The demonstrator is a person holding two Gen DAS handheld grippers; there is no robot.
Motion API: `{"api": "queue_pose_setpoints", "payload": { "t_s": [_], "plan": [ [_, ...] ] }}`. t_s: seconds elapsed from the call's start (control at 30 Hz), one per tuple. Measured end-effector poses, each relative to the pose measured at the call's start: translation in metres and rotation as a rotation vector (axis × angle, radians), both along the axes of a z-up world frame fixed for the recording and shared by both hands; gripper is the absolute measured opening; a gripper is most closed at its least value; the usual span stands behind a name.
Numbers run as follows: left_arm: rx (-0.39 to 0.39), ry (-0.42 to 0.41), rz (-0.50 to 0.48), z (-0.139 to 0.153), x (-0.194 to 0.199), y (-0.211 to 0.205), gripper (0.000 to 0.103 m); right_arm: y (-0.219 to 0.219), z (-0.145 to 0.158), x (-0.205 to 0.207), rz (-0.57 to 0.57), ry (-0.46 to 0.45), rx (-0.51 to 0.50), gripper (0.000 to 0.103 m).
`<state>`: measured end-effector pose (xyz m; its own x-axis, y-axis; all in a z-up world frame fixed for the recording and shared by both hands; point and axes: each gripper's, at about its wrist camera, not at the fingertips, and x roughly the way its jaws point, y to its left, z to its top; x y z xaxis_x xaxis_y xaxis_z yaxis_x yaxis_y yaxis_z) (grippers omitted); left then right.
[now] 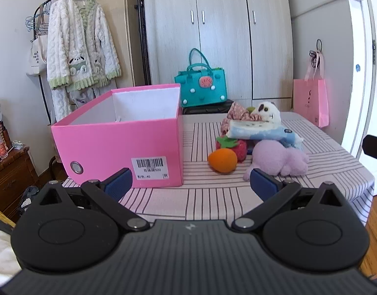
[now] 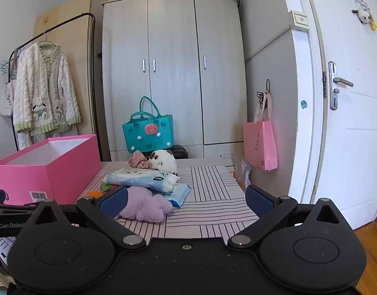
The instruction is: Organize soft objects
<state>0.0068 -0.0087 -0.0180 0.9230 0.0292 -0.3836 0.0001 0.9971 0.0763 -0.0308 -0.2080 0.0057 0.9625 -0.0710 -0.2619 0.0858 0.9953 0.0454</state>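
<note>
An open pink box (image 1: 119, 145) stands on the left of the striped table (image 1: 213, 196); it also shows in the right wrist view (image 2: 45, 169). To its right lies a pile of soft things: a purple plush (image 1: 279, 158), an orange plush fruit (image 1: 222, 159), a red strawberry plush (image 1: 237, 146), a blue-white tissue pack (image 1: 259, 130), a white plush animal (image 1: 267, 111) and floral cloth (image 1: 237, 113). The purple plush (image 2: 144, 204) and tissue pack (image 2: 141, 178) show in the right wrist view. My left gripper (image 1: 190, 184) is open and empty, short of the pile. My right gripper (image 2: 186, 201) is open and empty.
A teal handbag (image 1: 203, 86) sits on a dark case behind the table before a grey wardrobe (image 1: 213, 32). A pink paper bag (image 1: 311, 100) hangs at the right by a white door (image 2: 348, 113). A clothes rack with a fluffy robe (image 1: 77, 49) stands left.
</note>
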Motion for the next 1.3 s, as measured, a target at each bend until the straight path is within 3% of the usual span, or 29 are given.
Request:
{"api": "queue_pose_setpoints", "payload": {
  "t_s": [1.3],
  "plan": [
    [-0.019, 0.016, -0.005, -0.0032, 0.0018, 0.0012, 0.103, -0.0007, -0.0101, 0.0029, -0.007, 0.016, 0.032, 0.103]
  ]
}}
